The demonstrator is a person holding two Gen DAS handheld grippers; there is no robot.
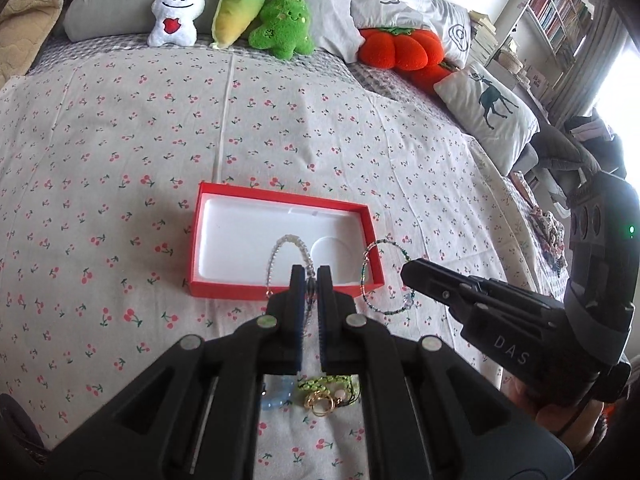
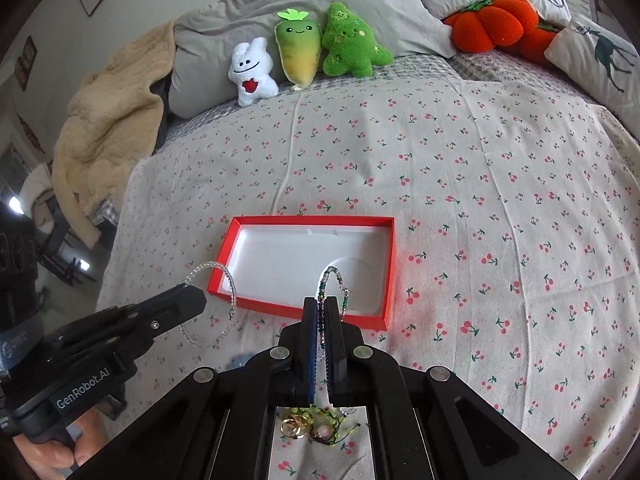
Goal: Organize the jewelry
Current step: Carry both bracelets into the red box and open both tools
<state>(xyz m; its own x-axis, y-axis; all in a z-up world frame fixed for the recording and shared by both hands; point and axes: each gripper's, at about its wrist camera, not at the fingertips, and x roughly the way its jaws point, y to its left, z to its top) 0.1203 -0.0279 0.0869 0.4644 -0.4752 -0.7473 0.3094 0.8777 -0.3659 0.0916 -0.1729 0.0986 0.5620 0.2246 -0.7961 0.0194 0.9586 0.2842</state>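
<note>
An open red box [image 1: 280, 290] with a white liner lies on the cherry-print bed sheet; it also shows in the right wrist view [image 2: 224, 248]. My left gripper [image 1: 310, 276] is shut on a clear bead bracelet [image 1: 276, 252] held over the box's near edge; the bracelet shows in the right wrist view [image 2: 216, 304] too. My right gripper [image 2: 322, 304] is shut on a green and silver bead bracelet [image 2: 334, 276], which hangs beside the box's right side in the left wrist view [image 1: 368, 280]. The right gripper [image 1: 408, 274] sits just right of the left one.
More jewelry lies on the sheet under the grippers: gold rings [image 1: 318, 404], a green cord bracelet [image 1: 328, 384] and a pale blue piece [image 1: 278, 394]. Plush toys [image 1: 280, 24] and pillows [image 1: 488, 108] line the far side of the bed. A beige blanket [image 2: 104, 136] lies at left.
</note>
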